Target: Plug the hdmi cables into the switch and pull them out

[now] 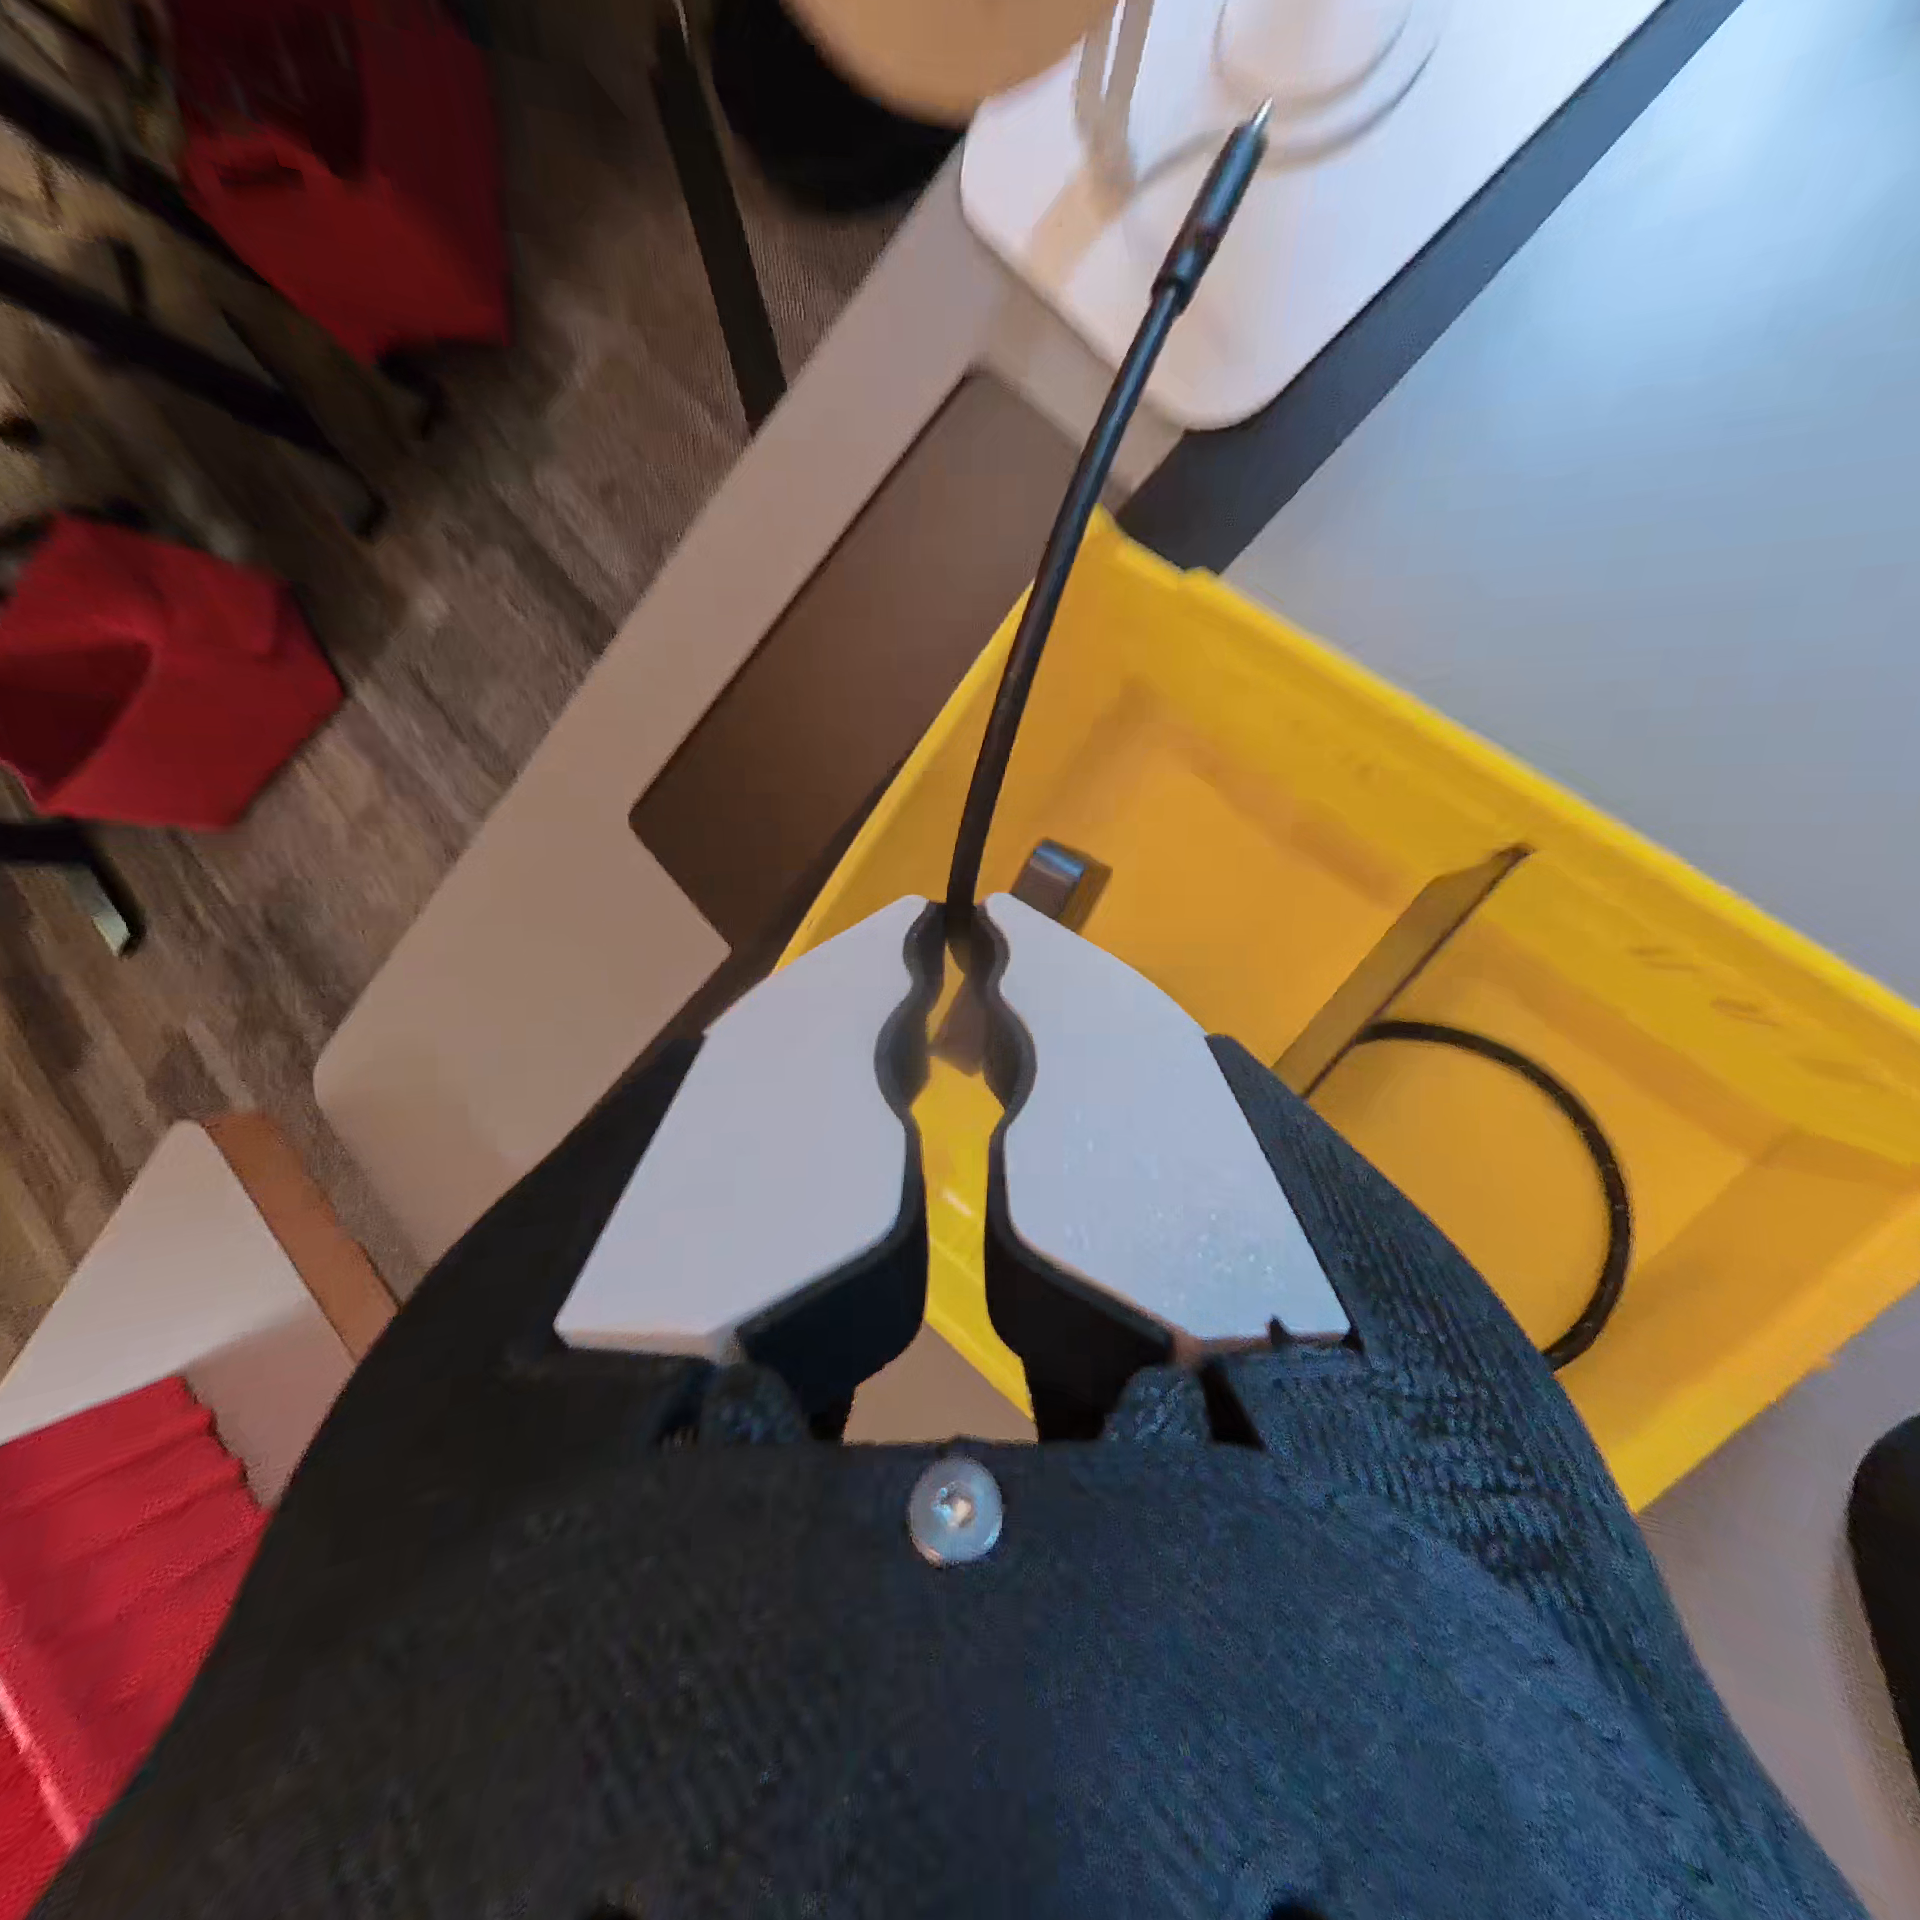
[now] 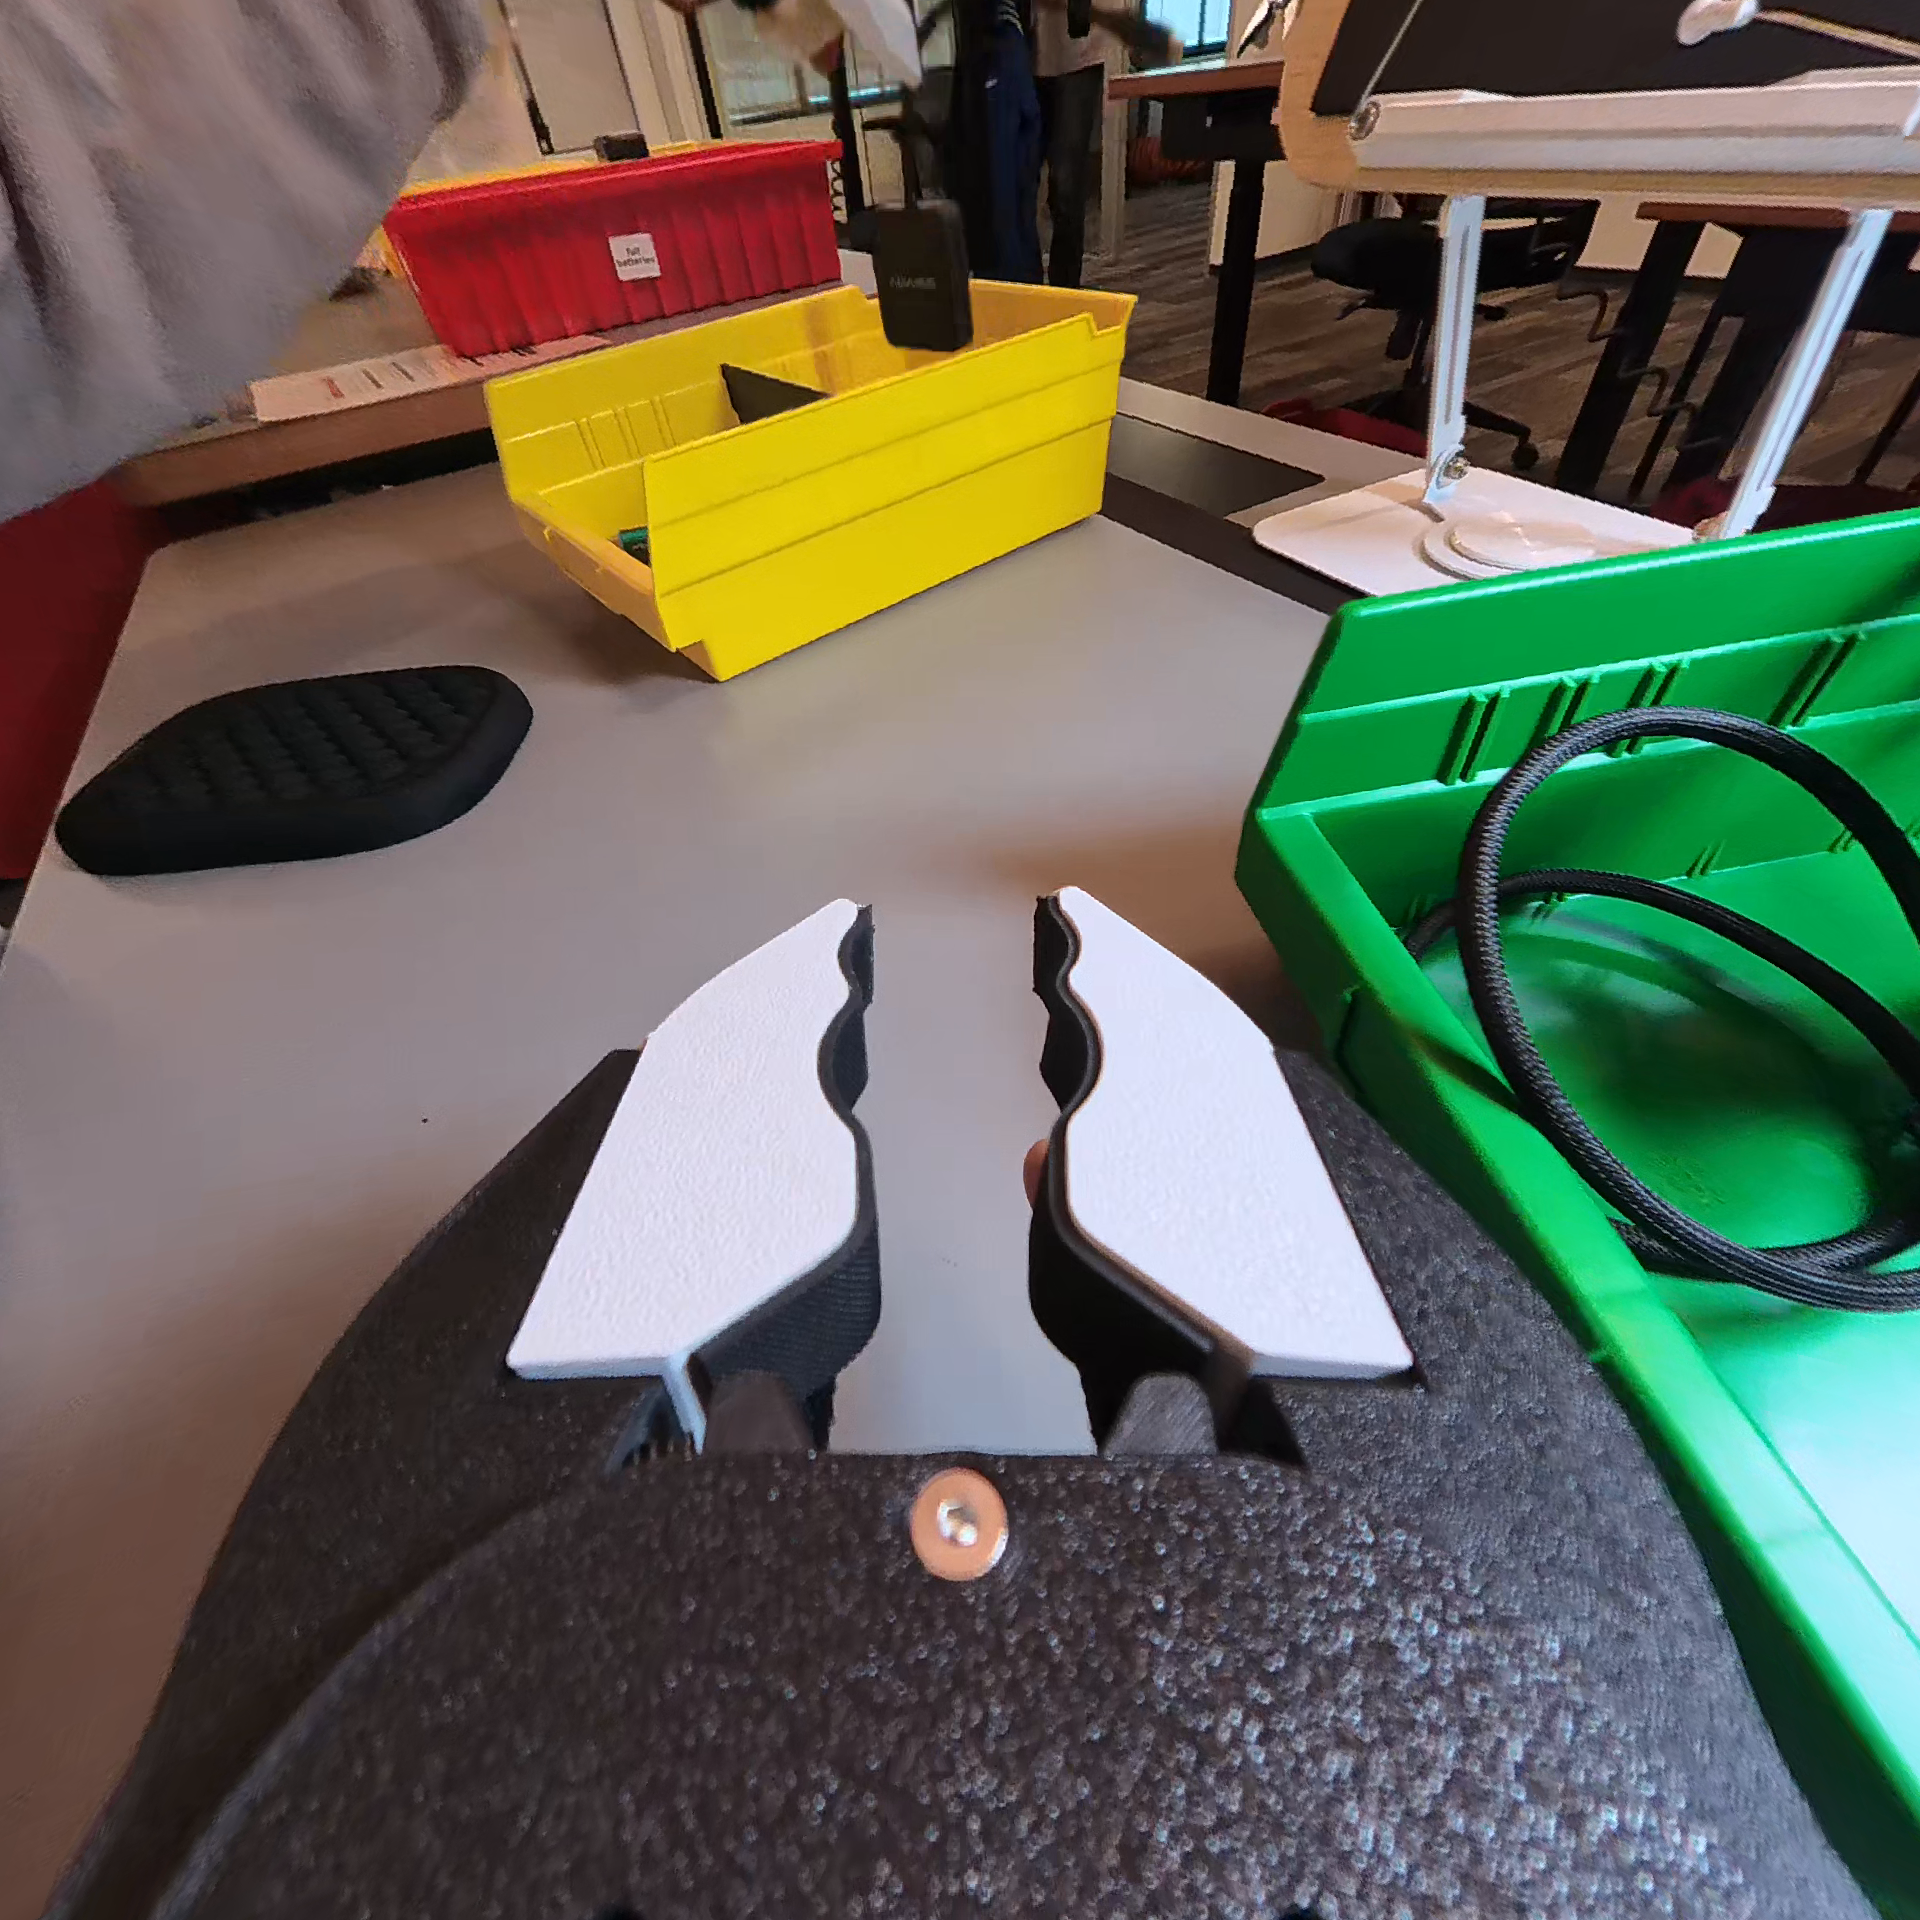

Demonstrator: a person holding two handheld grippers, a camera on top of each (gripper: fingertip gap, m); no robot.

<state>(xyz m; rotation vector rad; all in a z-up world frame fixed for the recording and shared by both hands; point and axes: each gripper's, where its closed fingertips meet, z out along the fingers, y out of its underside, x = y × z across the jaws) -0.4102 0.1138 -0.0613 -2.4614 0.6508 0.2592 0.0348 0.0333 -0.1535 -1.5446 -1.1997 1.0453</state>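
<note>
Aloft, left gripper (image 1: 958,914) clamping cable (image 1: 1049,613)

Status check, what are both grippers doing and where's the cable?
Left gripper shut on thin black cable, lifted over yellow bin. Right gripper open, empty, above table. Braided cable coiled in green bin.

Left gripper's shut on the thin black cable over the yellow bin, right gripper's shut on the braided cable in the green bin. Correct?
Not quite. The right gripper is open and empty above the grey table; the braided cable lies untouched in the green bin, as the right wrist view shows. The left gripper is shut on the thin black cable over the yellow bin.
</note>
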